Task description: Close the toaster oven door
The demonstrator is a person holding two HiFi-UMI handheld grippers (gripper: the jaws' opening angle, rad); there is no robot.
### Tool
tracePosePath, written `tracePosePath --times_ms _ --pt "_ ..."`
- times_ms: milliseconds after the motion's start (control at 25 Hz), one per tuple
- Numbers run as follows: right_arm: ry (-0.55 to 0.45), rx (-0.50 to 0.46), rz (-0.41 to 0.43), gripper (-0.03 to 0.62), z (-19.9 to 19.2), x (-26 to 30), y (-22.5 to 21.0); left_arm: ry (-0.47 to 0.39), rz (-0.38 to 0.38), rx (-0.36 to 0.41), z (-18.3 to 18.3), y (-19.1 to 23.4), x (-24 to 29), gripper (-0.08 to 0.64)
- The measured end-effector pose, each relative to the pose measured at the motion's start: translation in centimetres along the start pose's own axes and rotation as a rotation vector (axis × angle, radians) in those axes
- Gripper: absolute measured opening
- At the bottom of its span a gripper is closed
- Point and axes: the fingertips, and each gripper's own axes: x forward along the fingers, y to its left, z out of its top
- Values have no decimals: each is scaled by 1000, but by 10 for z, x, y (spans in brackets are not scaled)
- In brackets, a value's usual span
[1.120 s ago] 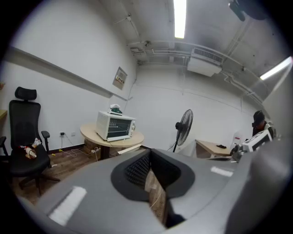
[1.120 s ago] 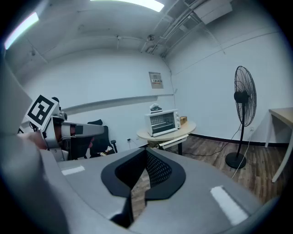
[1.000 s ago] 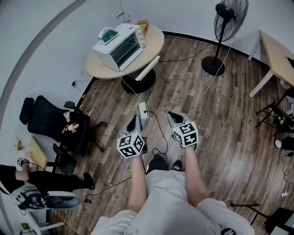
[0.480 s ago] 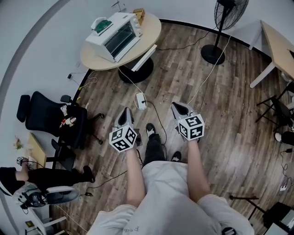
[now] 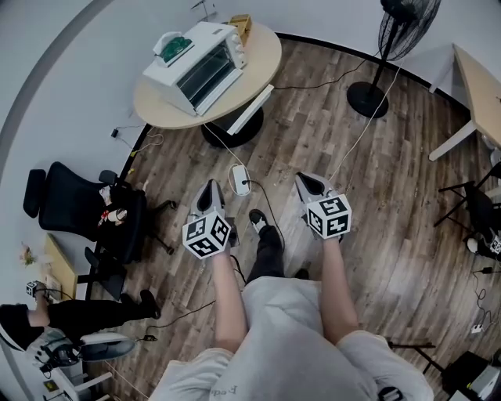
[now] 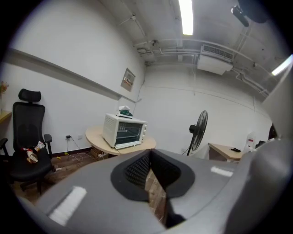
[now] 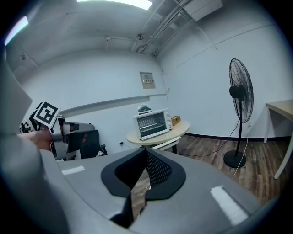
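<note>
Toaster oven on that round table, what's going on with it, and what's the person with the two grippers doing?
A person stands on the wood floor holding a gripper in each hand. The left gripper and the right gripper both have their jaws shut with nothing between them. Both point toward the white toaster oven on the round table, well short of it. Nothing touches the oven.

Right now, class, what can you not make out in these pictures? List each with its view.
Toaster oven door, head view: too small to tell open or shut.
Green thing on the oven, every view: too small to name.
Fan head, head view: cut off by the top edge.
</note>
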Motion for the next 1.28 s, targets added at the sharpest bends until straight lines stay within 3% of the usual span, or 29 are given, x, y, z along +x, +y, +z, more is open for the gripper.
tracePosePath --times_ms 240,400,760,1000,1280 --pt "25 22 -27 0 12 63 -46 53 -7 -23 -1 14 82 58" --pt "58 43 -46 0 21 111 -66 57 -36 -26 20 22 136 58" --pt "102 62 -18 0 45 244 -66 105 -60 -48 50 85 249 58" --pt "129 110 -8 0 49 320 -72 168 -115 -33 48 112 317 58" --pt "163 121 -8 0 45 367 -75 207 -122 -91 35 139 359 58"
